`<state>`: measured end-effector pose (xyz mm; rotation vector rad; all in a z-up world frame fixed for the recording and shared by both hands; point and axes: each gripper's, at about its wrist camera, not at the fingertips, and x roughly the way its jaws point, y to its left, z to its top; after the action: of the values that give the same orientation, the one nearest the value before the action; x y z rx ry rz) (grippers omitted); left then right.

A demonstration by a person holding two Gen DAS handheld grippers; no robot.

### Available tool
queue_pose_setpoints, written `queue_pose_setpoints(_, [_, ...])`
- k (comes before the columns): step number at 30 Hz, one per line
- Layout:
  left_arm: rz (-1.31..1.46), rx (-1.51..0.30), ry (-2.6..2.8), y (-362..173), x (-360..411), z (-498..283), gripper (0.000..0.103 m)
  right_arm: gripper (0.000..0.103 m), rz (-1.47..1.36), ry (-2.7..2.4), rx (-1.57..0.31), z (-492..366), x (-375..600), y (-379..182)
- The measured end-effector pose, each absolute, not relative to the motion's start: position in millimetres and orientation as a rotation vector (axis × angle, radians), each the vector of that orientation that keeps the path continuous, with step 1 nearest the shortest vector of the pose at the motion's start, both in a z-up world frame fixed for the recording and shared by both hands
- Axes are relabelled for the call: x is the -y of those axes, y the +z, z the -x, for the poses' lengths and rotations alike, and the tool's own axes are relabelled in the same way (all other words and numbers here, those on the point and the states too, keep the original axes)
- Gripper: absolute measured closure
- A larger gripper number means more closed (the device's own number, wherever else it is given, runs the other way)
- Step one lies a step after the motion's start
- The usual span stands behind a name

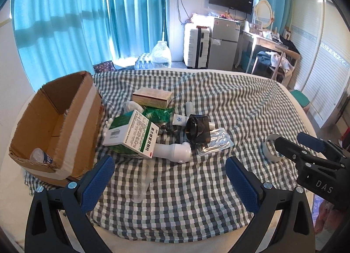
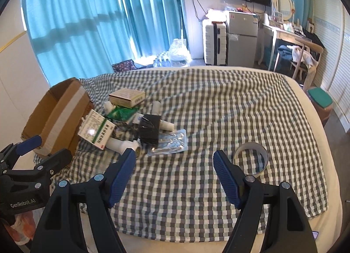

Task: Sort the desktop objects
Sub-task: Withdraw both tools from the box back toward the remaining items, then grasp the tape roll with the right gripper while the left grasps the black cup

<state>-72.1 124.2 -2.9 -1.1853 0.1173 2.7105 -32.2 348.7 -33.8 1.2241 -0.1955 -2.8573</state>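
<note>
Clutter [image 1: 157, 126] sits mid-frame; only the left view shows a bottle [image 1: 41, 156] inside the box [image 1: 72, 135]. Both tools, left [image 1: 169, 176] and right [image 2: 172, 170], are released.

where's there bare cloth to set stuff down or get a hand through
Free: the checked cloth right of the pile and behind the tape roll, plus the near strip before both grippers. Crowded: the pile between the cardboard box and the clear packet.
</note>
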Motion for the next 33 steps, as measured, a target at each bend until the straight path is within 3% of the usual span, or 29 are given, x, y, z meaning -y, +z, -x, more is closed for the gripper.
queue_pose_setpoints(33, [1.395,-0.102,2.595,-129,-222,177,0.0,0.028,-1.733,-2.811,0.39,99,-481,-168])
